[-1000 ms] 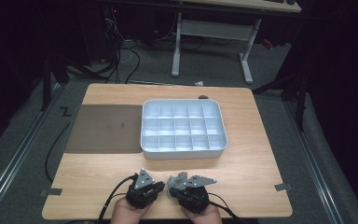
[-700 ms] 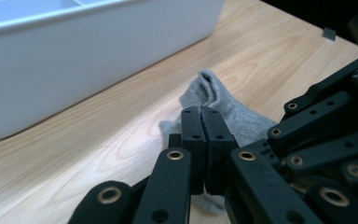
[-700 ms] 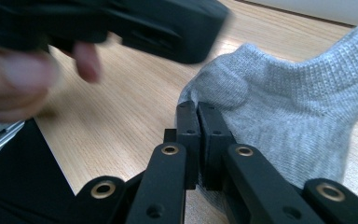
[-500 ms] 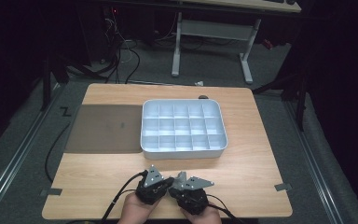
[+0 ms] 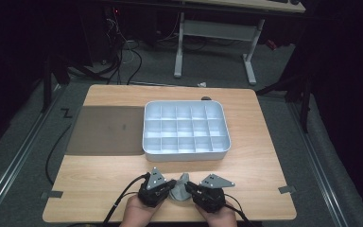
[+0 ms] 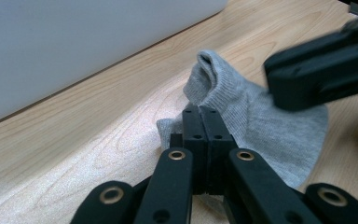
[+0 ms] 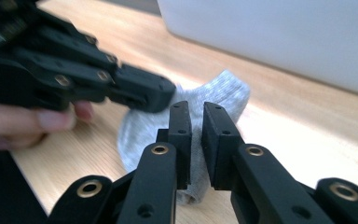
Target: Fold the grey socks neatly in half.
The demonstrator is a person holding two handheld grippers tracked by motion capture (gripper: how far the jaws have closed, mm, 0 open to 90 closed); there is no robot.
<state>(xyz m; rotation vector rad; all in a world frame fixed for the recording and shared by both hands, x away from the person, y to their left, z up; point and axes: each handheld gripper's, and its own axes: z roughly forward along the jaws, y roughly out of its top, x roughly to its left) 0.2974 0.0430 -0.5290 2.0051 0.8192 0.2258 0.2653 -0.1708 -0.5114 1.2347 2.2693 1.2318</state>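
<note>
**A:** On the high view, near the front edge of the table [image 5: 264, 182]: grey sock [image 5: 180, 188] bunched up between the left gripper [image 5: 171, 184] and the right gripper [image 5: 190, 190], just short of the white compartment tray [image 5: 186, 154]. Every compartment looking empty. So nothing sorted yet, right?

**B:** Yep, barely started by the look of it. Over on the left gripper view: jaws pressed flat together right at the sock's near edge, sock lying on the wood, tray wall beyond. Can't tell if any fabric is actually caught in there.

**A:** And the right gripper view?

**B:** Jaws just been opening, now parted by a narrow slot. Grey knit showing through the gap, not squeezed by the pads. Left gripper's tip across the sock's far side. Probably still to do: get a proper grip, lift, carry over the tray wall, drop into a compartment.
</note>
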